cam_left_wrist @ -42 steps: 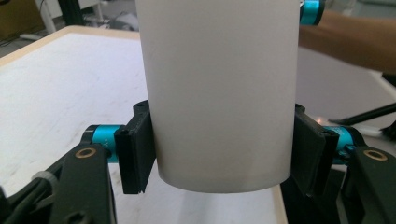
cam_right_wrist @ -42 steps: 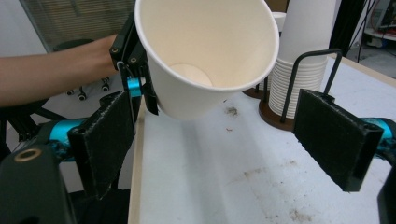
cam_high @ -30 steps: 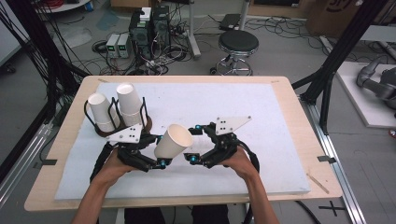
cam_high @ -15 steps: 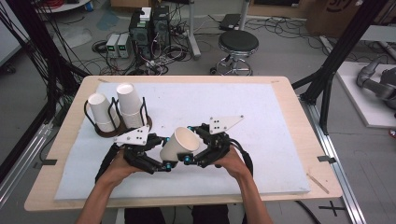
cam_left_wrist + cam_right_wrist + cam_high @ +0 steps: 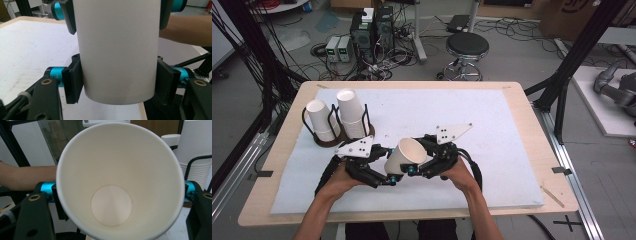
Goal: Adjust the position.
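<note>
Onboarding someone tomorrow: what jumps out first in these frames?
A white paper cup held off the table near the front edge, tilted with its mouth up and to the right, clamped by both the left gripper and the right gripper. In the right gripper view you look straight into its empty inside. At the table's far left, a black wire holder carries two stacks of upside-down cups.

A plain white paper cup (image 5: 404, 155) is held tilted above the bench's front middle, its open mouth turned up and toward the right, its narrower base lower left. Its inside (image 5: 117, 185) is empty, cream-white.
</note>
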A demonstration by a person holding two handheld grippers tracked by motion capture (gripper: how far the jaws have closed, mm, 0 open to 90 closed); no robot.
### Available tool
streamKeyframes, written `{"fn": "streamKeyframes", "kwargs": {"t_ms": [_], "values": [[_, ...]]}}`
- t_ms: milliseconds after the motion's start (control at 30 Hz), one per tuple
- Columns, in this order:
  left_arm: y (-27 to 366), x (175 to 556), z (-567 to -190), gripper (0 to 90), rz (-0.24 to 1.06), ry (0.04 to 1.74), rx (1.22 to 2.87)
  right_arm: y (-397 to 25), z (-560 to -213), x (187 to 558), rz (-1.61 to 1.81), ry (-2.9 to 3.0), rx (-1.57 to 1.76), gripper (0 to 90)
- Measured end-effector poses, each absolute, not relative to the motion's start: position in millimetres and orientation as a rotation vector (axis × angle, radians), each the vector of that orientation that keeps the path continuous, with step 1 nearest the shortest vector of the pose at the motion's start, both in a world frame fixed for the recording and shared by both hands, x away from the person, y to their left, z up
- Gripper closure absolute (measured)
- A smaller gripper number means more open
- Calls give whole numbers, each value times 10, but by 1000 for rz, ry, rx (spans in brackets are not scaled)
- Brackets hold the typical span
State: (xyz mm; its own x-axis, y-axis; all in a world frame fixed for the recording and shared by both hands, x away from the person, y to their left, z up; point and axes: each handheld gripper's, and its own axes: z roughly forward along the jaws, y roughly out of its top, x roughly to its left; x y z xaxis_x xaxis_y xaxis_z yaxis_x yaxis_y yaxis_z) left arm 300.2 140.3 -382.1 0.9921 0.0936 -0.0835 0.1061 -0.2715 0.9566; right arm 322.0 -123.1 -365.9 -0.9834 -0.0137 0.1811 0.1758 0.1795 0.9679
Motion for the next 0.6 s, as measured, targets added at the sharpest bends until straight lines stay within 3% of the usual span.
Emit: {"fn": "streamKeyframes", "kwargs": {"t_ms": [267,300,367,433,600], "values": [[1396,2986,-3822,338,0,150,1845,-1237,-3655,3209,-1912,-2298,-169,278],[1390,2976,-3824,319,22,156,1841,-1237,-3654,3207,-1913,-2299,-169,278],[1381,2968,-3830,160,33,171,1836,-1239,-3652,3204,-1921,-2305,-175,278],[1394,2977,-3834,64,23,185,1831,-1257,-3647,3210,-1930,-2308,-186,278],[1437,2977,-3831,48,31,197,1813,-1296,-3635,3226,-1947,-2306,-196,278]]}}
